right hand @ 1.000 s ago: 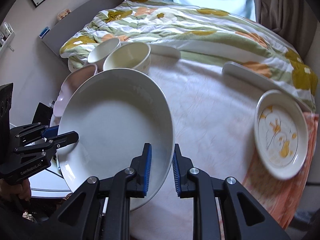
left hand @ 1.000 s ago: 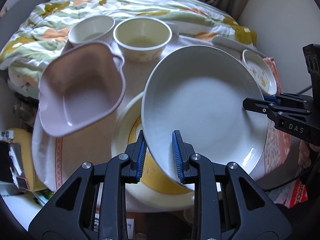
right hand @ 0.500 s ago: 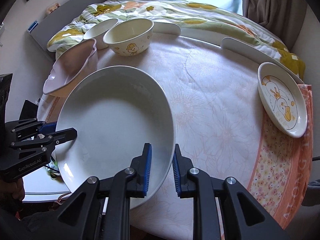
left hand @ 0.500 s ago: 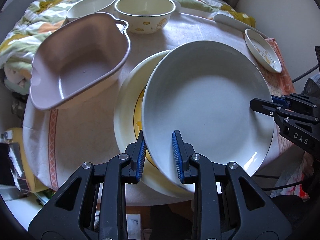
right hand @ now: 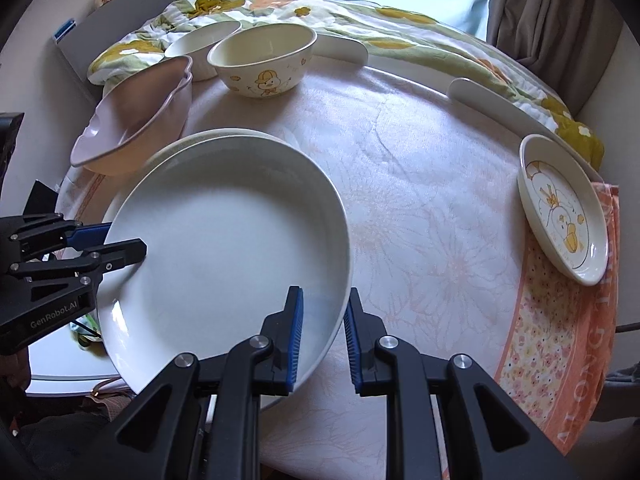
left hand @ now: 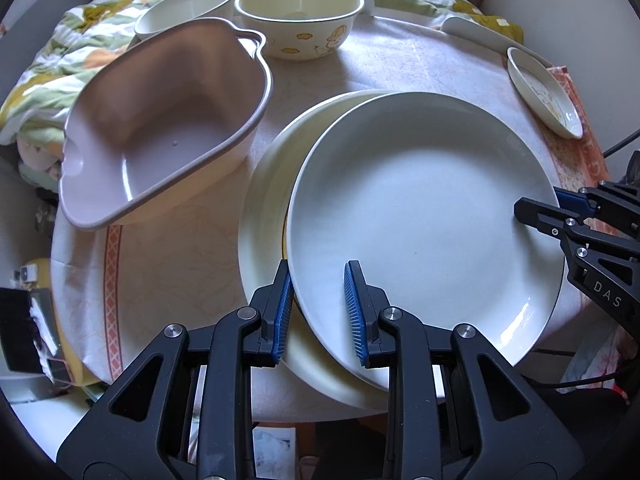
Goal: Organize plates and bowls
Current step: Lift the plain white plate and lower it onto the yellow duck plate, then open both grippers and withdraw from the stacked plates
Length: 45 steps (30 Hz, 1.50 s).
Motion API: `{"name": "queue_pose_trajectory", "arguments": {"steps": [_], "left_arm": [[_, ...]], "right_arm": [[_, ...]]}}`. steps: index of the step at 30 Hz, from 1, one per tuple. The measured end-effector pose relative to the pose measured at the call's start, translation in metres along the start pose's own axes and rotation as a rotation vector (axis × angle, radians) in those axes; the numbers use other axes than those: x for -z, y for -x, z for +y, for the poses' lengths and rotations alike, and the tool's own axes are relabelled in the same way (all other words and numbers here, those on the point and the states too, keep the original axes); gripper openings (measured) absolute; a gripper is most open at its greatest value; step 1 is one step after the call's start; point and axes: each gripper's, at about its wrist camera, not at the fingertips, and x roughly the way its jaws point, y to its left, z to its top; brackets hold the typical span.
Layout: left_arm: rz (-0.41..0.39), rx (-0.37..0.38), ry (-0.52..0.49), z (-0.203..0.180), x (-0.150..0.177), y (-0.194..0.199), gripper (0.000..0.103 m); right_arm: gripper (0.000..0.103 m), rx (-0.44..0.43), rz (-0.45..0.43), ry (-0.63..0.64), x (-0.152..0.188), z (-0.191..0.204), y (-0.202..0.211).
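**White plate held over the cream plate on a round table**

Both grippers are pinching one white plate at opposite rims. The fingers of the left gripper are closing on its near left edge, and the fingers of the right gripper are closing on its right edge. The plate is lying just above a larger cream plate, which is resting on the table; I cannot tell if the two are touching.

The table is round and is wearing a pale cloth with a faint flower pattern and an orange border. A pink bowl is sitting to the left of the plates. Behind it a cream bowl with a duck picture and a plain white bowl are standing side by side. A small duck dish is lying near the right edge. Beyond the table a flowered quilt is spreading, with grey curtains and a bright window behind.
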Motion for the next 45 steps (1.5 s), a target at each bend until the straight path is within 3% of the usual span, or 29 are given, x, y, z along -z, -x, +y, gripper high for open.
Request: {"name": "queue_pose_trajectory", "arguments": {"steps": [11,27,37,45], "left_arm": [[-0.012,-0.097,-0.071,-0.011,-0.002,-0.001,0.023],[-0.071,-0.338,-0.271,-0.039,0.009,0.001,0.023],[-0.082,-0.350,-0.270,-0.034,0.010,0.005,0.023],[-0.079,-0.302,-0.238,-0.030,0.007,0.007,0.023]], "right_arm": [[0.018,0.057,0.009,0.059,-0.004,0.008,-0.002],[0.019,0.080,0.023,0.062,-0.005,0.013,-0.003],[0.019,0.119,0.022,0.076,-0.004,0.020,-0.004],[0.019,0.113,0.023,0.046,-0.004,0.018,-0.004]]}}
